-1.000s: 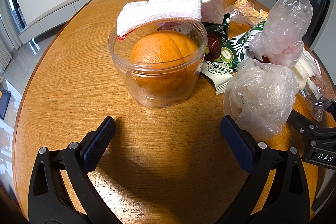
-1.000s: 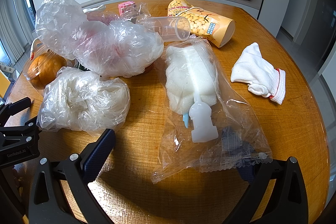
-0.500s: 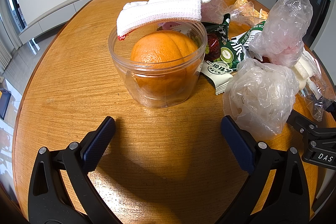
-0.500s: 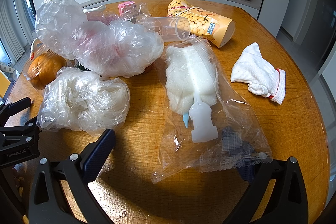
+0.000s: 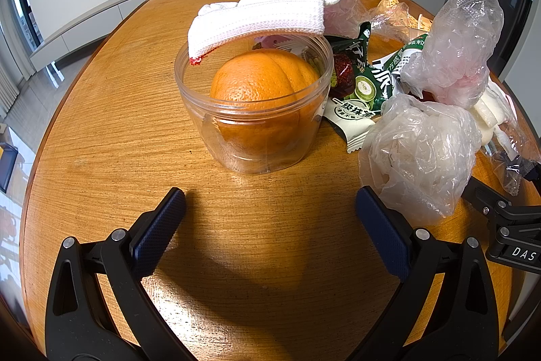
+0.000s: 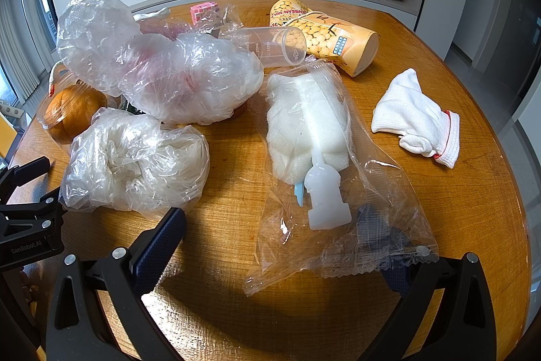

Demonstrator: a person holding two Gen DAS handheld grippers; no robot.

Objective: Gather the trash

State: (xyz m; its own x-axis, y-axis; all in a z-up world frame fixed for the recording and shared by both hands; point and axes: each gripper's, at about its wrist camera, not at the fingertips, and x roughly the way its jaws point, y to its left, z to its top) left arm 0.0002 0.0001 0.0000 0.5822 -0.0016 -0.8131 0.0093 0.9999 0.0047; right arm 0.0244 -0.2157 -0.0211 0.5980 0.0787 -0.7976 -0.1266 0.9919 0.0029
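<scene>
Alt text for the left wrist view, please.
An open left gripper hovers over a round wooden table, facing a clear tub holding an orange, with a white glove draped on its rim. Crumpled plastic bags and snack wrappers lie to the right.

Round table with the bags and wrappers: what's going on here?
A person holds a gripper in each hand over the wooden table; trash collection has not visibly begun. The left gripper is open and empty, facing a clear tub holding an orange, a white glove draped on its rim. The right gripper is open, straddling a clear bag containing a sponge brush. Crumpled plastic bags lie between them.
</scene>
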